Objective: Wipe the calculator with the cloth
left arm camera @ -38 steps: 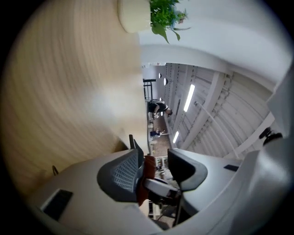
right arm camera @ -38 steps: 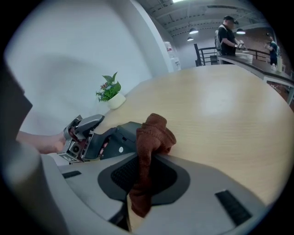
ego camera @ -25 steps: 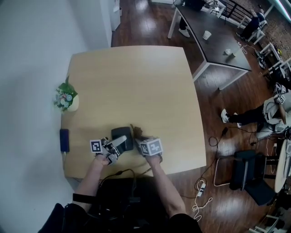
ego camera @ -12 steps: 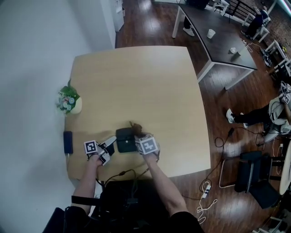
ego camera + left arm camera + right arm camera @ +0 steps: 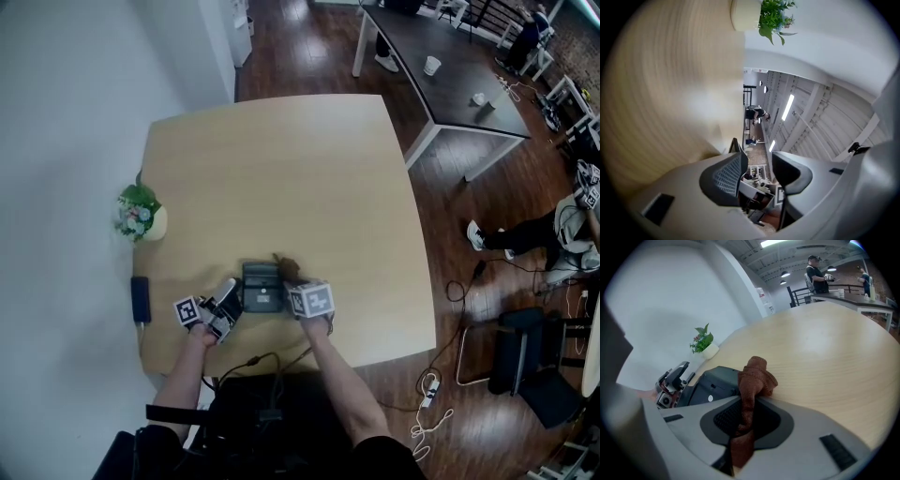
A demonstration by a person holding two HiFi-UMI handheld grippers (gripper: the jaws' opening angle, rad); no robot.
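The calculator (image 5: 262,287) lies flat near the front edge of the pale wooden table (image 5: 281,169), between the 2 grippers. The left gripper (image 5: 228,298) sits just beside its left edge; its jaws have just been opening and now stand spread wide, with nothing between them, only the far room showing through the gap in the left gripper view (image 5: 759,171). The right gripper (image 5: 292,281) is pinched on the brown cloth (image 5: 286,269), whose bunched end sticks out past the jaws and sits at the calculator's right edge, hiding part of that side from the head view. In the right gripper view (image 5: 747,416) the cloth (image 5: 757,376) blocks the near right corner of the calculator (image 5: 712,380).

A potted plant (image 5: 139,211) stands at the table's left edge by the white wall (image 5: 66,141), and a dark flat device (image 5: 140,298) lies nearer the front corner. A cable (image 5: 253,356) hangs off the front edge. Well apart, a dark table (image 5: 441,84) carries a cup (image 5: 430,66), and 1 person (image 5: 525,234) sits at the far right
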